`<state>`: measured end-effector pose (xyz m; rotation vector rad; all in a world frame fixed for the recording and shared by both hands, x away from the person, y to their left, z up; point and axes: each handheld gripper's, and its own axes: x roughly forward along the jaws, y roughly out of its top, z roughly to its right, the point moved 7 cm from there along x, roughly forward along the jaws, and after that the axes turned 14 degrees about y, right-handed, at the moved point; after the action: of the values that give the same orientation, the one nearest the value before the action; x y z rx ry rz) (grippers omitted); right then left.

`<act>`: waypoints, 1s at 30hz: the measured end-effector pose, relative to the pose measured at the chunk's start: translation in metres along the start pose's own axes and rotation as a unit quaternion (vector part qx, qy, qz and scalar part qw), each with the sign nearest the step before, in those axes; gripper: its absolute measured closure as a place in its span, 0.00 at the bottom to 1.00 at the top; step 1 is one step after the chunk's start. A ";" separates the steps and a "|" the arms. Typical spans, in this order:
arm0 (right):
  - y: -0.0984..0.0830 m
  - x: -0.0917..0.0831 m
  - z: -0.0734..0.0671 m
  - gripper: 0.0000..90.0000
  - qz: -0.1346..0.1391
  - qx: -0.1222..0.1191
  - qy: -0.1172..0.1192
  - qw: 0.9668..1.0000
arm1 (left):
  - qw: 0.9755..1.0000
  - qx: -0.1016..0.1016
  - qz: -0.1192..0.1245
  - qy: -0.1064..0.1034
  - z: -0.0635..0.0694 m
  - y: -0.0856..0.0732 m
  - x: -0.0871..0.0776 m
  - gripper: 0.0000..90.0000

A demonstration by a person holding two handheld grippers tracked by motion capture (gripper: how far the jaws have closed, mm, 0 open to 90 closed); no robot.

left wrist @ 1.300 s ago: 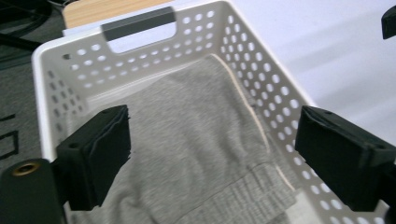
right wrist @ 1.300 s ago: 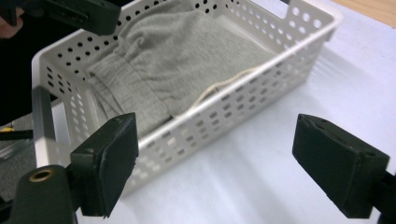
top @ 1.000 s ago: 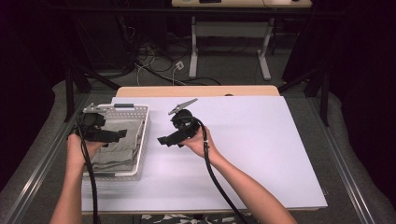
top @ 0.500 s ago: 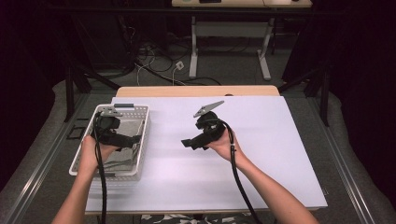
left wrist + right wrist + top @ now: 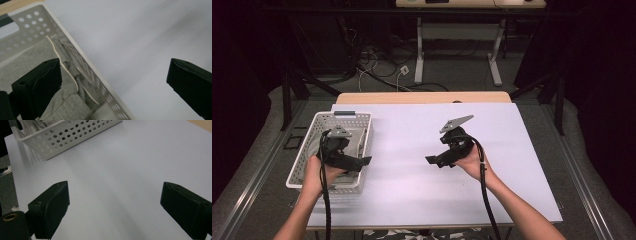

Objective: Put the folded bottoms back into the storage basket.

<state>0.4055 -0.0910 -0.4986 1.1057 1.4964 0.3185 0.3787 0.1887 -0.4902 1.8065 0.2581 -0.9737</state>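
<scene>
High view: I have the left tool [image 5: 362,162] over the right rim of the white basket [image 5: 303,158], which sits at the left edge of the bench [image 5: 512,150] on its white sheet. Left hand [image 5: 316,172] grips the tool from below, cable trailing down toward me. Right tool [image 5: 432,161] hangs over bare sheet mid-bench, well apart from the basket, jaws pointing left; right hand [image 5: 471,161] holds it. Grey plate on top of each tool.

Left tool view: jaws spread wide, nothing between them. One jaw is above the grey cloth [image 5: 22,60] lying inside the basket [image 5: 82,65], the other above the white sheet outside it (so the tool straddles the perforated wall). A pale cord or strip [image 5: 68,75] runs across the cloth beside the wall; can't tell if the jaw touches the cloth.

Right tool view: jaws also wide apart, empty, over plain white sheet. Basket [image 5: 65,137] shows at the top left, far from the jaws, something folded inside it, too cropped to name.
</scene>
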 end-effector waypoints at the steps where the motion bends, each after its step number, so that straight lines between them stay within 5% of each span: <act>1: -0.003 -0.002 0.000 0.09 0.000 0.002 -0.001 1.000 | 1.000 0.003 -0.001 -0.001 0.002 -0.002 0.000 0.00; 30: -0.072 -0.061 -0.002 0.09 -0.017 0.002 -0.048 0.999 | 0.998 0.056 0.000 -0.005 0.040 -0.035 -0.022 0.00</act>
<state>0.3625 -0.1741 -0.5130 1.0828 1.4291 0.2358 0.3244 0.1766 -0.5045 1.9036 0.2011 -1.0139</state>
